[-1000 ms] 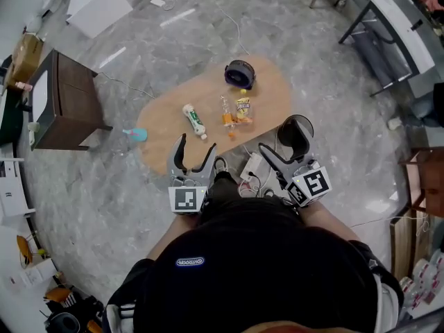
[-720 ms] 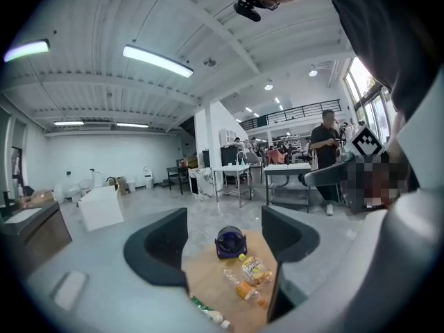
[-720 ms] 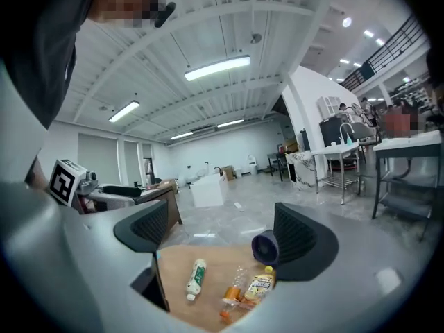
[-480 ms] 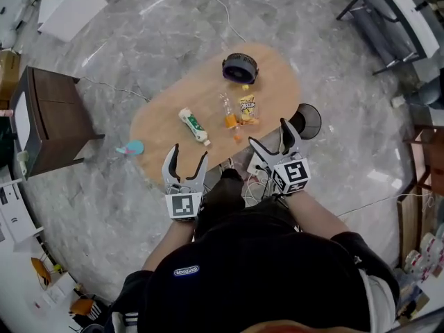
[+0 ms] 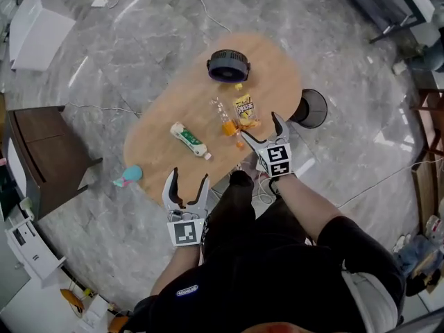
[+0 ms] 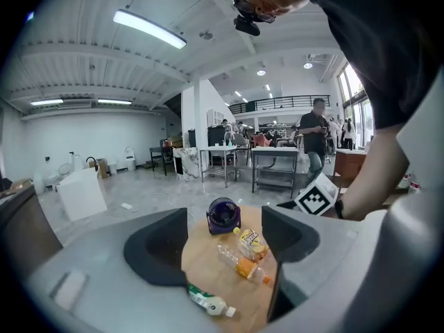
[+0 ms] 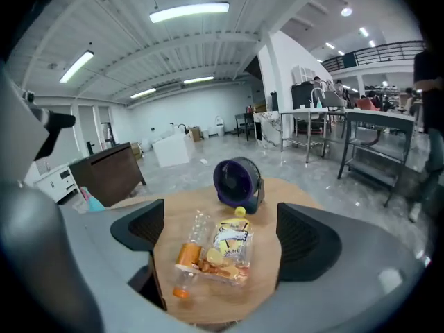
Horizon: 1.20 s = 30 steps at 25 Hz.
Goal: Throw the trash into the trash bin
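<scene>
The right gripper (image 5: 260,127) is held low over the near edge of a wooden table (image 5: 270,68), tilted downward. Its jaws are spread wide and have just been opening further. Nothing is gripped, and no pad is touched by anything. In the right gripper view, a yellow snack bag (image 7: 229,250) and a clear bottle with an orange label (image 7: 186,254) are framed in the gap just ahead of the jaws. The bag lies towards the right jaw and the bottle towards the left, the two touching each other. Further ahead of this gripper a small yellow cap (image 7: 240,212) is seen, and beyond it a purple fan (image 7: 237,180) stands upright.

The trash bin (image 5: 312,109), black and round, is placed on the floor beside the table, ahead of the right gripper and off to its right.

The left gripper (image 5: 188,177) is held just short of the table's near edge, well apart from the right one. Its jaws are likewise spread, with nothing grasped. A white and green tube (image 6: 207,300) lies on the table just ahead of its left jaw. The bottle and the bag are seen further ahead, towards its right jaw.
</scene>
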Available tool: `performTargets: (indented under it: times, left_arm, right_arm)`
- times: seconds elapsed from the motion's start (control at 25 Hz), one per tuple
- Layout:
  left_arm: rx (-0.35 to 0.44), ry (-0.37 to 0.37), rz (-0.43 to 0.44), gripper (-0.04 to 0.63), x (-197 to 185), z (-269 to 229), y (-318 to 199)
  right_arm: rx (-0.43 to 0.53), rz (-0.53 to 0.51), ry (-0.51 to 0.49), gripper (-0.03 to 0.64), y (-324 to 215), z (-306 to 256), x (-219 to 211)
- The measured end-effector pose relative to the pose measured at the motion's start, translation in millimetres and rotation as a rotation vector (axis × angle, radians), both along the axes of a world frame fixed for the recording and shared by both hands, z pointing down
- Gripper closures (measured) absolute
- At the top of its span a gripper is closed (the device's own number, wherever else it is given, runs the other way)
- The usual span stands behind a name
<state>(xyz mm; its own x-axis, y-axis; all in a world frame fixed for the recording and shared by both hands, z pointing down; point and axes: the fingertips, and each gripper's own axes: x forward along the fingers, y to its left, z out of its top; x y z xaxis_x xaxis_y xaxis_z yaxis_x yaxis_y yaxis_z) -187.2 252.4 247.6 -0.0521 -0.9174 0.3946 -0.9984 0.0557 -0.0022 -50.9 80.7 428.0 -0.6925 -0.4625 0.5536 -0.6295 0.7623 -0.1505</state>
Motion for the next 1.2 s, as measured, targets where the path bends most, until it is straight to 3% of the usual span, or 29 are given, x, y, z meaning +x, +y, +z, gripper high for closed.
performTargets:
  times: [0.24, 0.48, 0.84, 1.04, 1.2]
  left_arm:
    - [-0.070, 0.016, 0.041, 0.254, -14.5, 31.1, 13.1]
    - [-0.104, 0.047, 0.025, 0.254, -39.0, 48.1, 23.8]
    - [-0.129, 0.059, 0.003, 0.254, -61.0, 60.3, 35.1]
    - [-0.140, 0.071, 0.001, 0.254, -64.4, 71.0, 36.6]
    - [-0.138, 0.084, 0.002, 0.254, -64.1, 75.5, 36.0]
  right_arm:
    - [-0.068, 0.032, 0.150, 0.060, -4.8, 83.1, -22.2]
    - [-0.148, 0.138, 0.215, 0.061, -10.4, 127.5, -24.9]
    - [-0.224, 0.185, 0.309, 0.078, -19.3, 177.5, -26.7]
    - [-0.218, 0.139, 0.333, 0.063, -28.1, 181.0, -38.5]
    - [-0.264, 0.106, 0.359, 0.059, -24.1, 184.6, -37.7]
